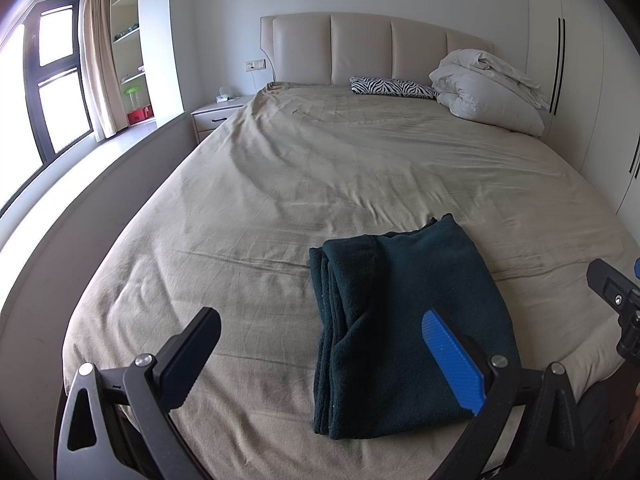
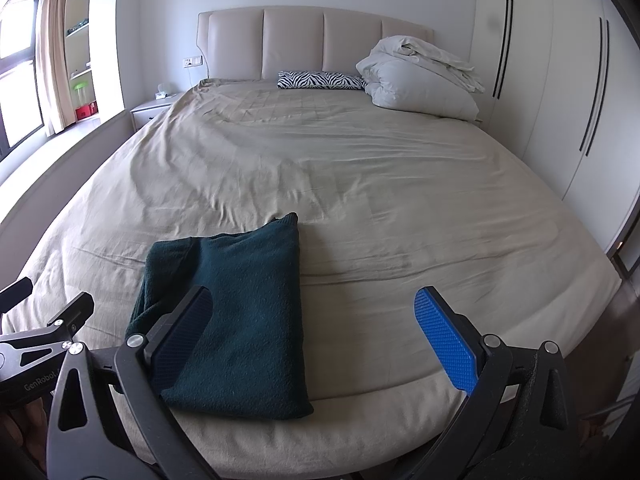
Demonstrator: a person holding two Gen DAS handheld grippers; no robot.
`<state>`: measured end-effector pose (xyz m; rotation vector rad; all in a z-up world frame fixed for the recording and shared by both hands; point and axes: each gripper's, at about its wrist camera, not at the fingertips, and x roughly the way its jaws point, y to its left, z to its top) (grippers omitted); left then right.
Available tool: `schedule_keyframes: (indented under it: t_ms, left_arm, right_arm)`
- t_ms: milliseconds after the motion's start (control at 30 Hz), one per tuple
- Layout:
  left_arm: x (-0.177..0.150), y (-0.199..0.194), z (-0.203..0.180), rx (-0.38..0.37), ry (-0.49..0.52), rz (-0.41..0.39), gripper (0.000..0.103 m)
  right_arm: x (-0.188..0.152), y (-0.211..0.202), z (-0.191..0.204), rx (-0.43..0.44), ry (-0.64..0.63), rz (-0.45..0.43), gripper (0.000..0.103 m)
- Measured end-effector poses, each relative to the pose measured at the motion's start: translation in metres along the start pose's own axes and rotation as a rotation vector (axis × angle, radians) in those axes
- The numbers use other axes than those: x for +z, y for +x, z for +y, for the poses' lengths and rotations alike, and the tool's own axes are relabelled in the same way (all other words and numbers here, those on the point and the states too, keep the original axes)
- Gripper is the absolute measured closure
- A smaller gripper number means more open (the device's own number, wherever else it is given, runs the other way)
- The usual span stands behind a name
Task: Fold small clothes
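Both wide-open, empty grippers, left (image 1: 320, 356) and right (image 2: 320, 336), hover over the dark green fleece garment (image 1: 404, 328), which lies folded into a neat rectangle near the foot edge of the beige-sheeted bed (image 1: 320, 168), so folding looks essentially done.

One folded green garment (image 1: 404, 320), one zebra pillow (image 1: 392, 87), one white duvet (image 1: 488, 88), perhaps one nightstand (image 1: 218, 114).

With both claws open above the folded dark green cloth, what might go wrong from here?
1. The folded green cloth lies close to the bed's near edge, so a push could slide it off.
2. Its layered left side looks loose; a claw closing there may catch only some layers and undo the fold.
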<state>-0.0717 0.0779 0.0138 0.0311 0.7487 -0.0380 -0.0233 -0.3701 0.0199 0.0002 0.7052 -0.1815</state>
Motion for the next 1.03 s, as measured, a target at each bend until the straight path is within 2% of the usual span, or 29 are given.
schedule_keyframes:
  t_ms: [1033]
  left_arm:
    - [0.0,0.001,0.0032,0.006,0.006,-0.008,0.0]
  right_arm:
    - [0.0015,0.0027,-0.0008,0.004,-0.005,0.004,0.0]
